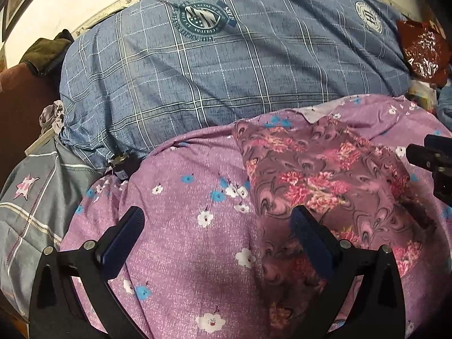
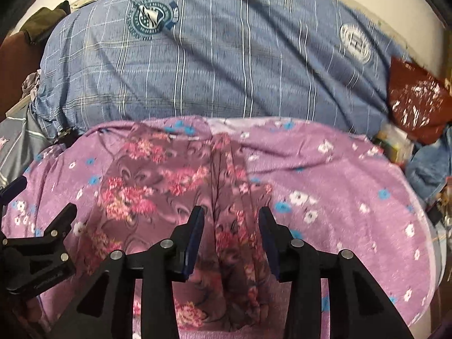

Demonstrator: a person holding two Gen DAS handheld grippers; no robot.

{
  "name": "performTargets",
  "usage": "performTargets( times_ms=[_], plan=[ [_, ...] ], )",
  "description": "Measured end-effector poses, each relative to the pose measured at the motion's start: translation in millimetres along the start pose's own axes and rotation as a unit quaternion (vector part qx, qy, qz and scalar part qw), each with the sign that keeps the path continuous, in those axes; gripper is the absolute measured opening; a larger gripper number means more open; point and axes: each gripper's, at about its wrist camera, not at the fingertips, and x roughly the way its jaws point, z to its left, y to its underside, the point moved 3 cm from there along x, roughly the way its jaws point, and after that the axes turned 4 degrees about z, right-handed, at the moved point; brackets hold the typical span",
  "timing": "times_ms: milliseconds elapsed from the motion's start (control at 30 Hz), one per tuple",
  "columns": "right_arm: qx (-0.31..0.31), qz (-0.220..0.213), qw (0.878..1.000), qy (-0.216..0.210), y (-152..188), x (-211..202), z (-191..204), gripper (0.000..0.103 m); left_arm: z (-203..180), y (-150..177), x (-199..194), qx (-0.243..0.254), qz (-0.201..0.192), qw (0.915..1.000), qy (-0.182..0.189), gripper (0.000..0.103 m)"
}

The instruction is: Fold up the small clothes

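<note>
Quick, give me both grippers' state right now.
Left gripper: open wide, nothing between its jaws, above the lilac sheet.
Right gripper: open, holding nothing; the floral garment lies below it.

My right wrist view is smeared with motion; the round white crest on the blue checked quilt is unreadable. The dark floral garment runs under my right gripper, near edge hidden. In the left view, the right gripper is cut off at the frame edge.
</note>
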Motion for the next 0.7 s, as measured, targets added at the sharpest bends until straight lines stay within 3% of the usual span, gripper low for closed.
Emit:
performTargets(
  times_ms=[167,700],
  plan=[
    [-0.012,-0.017,1.000,0.022,-2.4,-1.5,3.1,0.042,-4.5,-3.5,4.5,-0.006,0.004,0.9999,0.010,0.103],
    [-0.015,-0.023,0.999,0.029,-2.3,-1.5,-1.3,0.042,-14.0,-4.8,8.7,-0.011,0.009,0.9997,0.018,0.103]
  ],
)
